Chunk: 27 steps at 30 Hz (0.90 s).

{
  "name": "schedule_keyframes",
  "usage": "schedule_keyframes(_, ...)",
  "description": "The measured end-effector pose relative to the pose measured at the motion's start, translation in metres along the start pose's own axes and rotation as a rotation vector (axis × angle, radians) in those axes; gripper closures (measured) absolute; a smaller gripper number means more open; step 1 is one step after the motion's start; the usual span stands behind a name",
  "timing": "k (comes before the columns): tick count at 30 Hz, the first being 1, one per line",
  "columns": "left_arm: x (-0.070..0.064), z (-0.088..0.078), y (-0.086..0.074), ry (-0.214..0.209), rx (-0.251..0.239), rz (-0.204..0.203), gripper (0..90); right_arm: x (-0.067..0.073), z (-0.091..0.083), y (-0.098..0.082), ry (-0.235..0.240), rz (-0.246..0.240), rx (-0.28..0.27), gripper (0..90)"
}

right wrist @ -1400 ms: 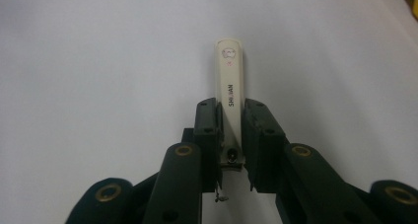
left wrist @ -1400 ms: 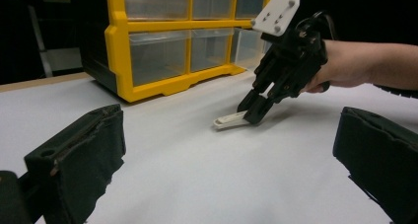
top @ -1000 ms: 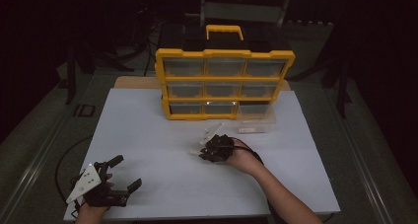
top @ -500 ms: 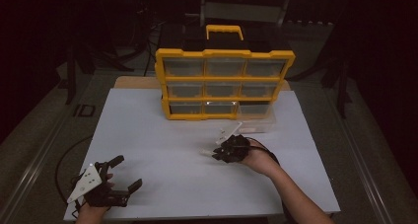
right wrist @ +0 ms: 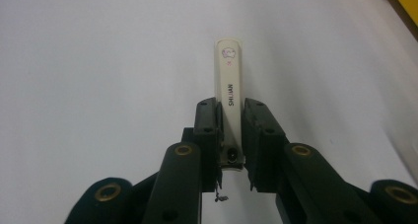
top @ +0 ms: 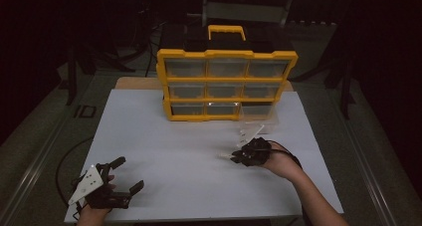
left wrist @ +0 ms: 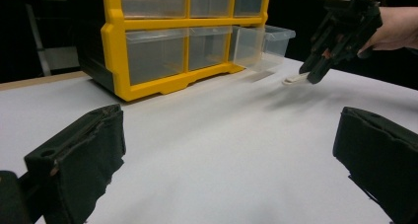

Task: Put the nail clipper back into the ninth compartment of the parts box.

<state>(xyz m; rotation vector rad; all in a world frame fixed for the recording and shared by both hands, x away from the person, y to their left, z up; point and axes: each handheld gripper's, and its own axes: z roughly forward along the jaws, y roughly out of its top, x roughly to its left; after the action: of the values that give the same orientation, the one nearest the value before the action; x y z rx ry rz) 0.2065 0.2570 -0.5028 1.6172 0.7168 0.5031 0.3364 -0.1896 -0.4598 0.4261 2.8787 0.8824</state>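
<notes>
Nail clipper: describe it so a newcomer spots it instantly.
Start at the yellow drawer cabinet on the white table. In front of its open clear drawer is the right gripper. The nail clipper is the slim white bar pinched in its fingers, marked with a small pink picture.

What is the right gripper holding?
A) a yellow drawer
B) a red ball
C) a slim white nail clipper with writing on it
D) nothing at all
C: in the right gripper view, the right gripper has its jaws clamped on a slim white nail clipper printed with small lettering, its tip sticking out over the white table.
</notes>
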Motion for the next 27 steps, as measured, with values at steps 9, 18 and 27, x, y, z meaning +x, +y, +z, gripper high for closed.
schedule_keyframes(9,0.0,0.0,0.0,0.004,0.002,0.001,0.1,-0.003,-0.021,-0.014,-0.016,0.007,0.001,77.6)
schedule_keyframes(18,0.0,0.0,0.0,0.001,0.001,0.001,0.1,-0.003,-0.046,-0.022,-0.028,-0.013,0.001,77.6)
schedule_keyframes(27,0.0,0.0,0.0,0.002,0.002,0.0,0.1,-0.008,-0.072,-0.024,-0.054,-0.007,-0.025,77.6)
